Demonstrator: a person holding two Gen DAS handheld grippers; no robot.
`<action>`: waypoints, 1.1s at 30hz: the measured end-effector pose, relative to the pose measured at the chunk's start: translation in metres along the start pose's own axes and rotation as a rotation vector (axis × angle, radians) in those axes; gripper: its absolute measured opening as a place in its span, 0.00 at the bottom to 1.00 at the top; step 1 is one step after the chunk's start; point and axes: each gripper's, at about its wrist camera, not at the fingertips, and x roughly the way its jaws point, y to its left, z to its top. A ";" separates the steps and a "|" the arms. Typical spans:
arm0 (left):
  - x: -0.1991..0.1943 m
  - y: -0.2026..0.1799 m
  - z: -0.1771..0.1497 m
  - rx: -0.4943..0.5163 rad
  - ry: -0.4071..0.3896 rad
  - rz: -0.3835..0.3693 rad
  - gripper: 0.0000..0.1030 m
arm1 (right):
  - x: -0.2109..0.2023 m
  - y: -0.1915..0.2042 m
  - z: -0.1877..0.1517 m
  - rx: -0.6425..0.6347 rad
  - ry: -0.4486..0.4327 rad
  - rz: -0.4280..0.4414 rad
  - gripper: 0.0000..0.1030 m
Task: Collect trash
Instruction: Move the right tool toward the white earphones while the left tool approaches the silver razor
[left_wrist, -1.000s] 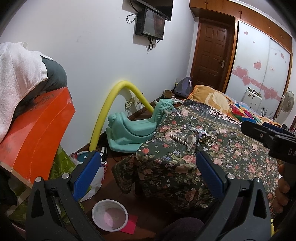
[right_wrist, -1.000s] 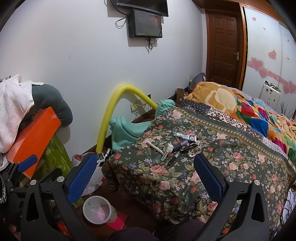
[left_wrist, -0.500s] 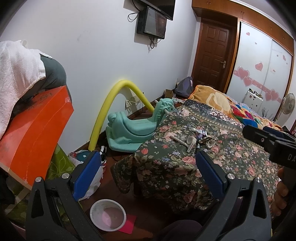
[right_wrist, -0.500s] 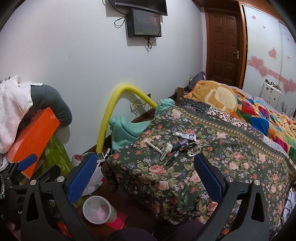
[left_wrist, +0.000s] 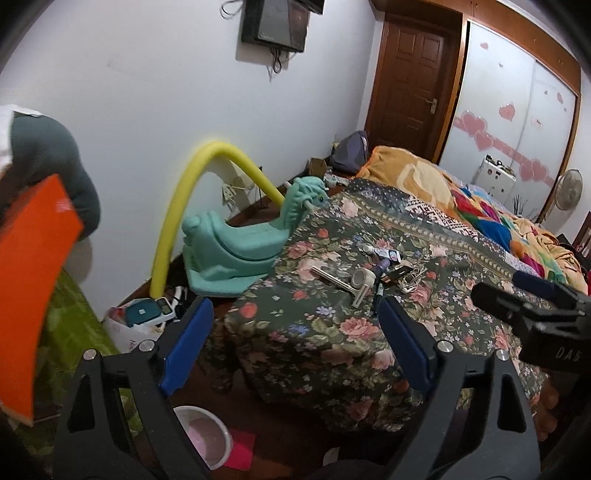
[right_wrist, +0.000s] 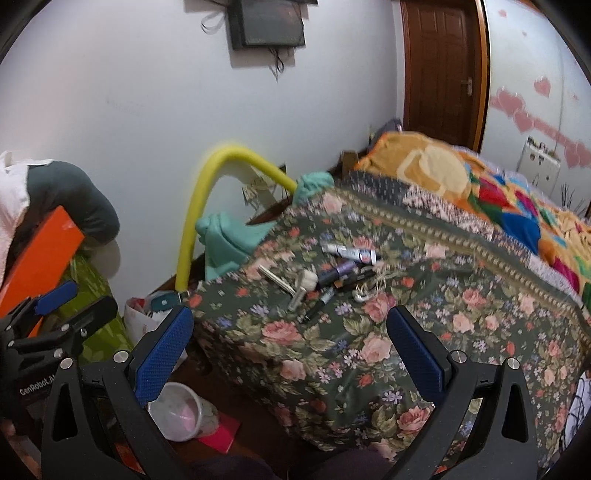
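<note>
A cluster of small items (left_wrist: 373, 275) lies on the dark floral bedspread (left_wrist: 317, 325): a tube, pens, a white roller and a cord. It also shows in the right wrist view (right_wrist: 325, 277). A white plastic cup (left_wrist: 207, 437) stands on the floor by a pink paper (left_wrist: 242, 452); the cup also shows in the right wrist view (right_wrist: 177, 410). My left gripper (left_wrist: 295, 347) is open and empty, short of the bed corner. My right gripper (right_wrist: 291, 347) is open and empty, above the bed corner.
A teal child's rocker (left_wrist: 240, 240) and a yellow foam tube (left_wrist: 192, 192) stand by the wall. A white bag with boxes (left_wrist: 144, 321) sits on the floor. An orange box (left_wrist: 26, 280) and piled clothes are at left. A colourful blanket (right_wrist: 480, 192) covers the far bed.
Both grippers have moved forward and a little right toward the bed corner. The item cluster looks nearer. Both stay open and empty.
</note>
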 end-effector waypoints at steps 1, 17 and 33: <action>0.009 -0.003 0.001 0.001 0.013 -0.007 0.88 | 0.006 -0.006 0.000 0.007 0.012 0.002 1.00; 0.145 -0.035 0.000 -0.057 0.154 -0.006 0.88 | 0.112 -0.091 0.006 0.123 0.157 0.027 0.87; 0.235 -0.063 -0.013 -0.078 0.265 -0.037 0.78 | 0.212 -0.149 0.011 0.194 0.296 0.087 0.49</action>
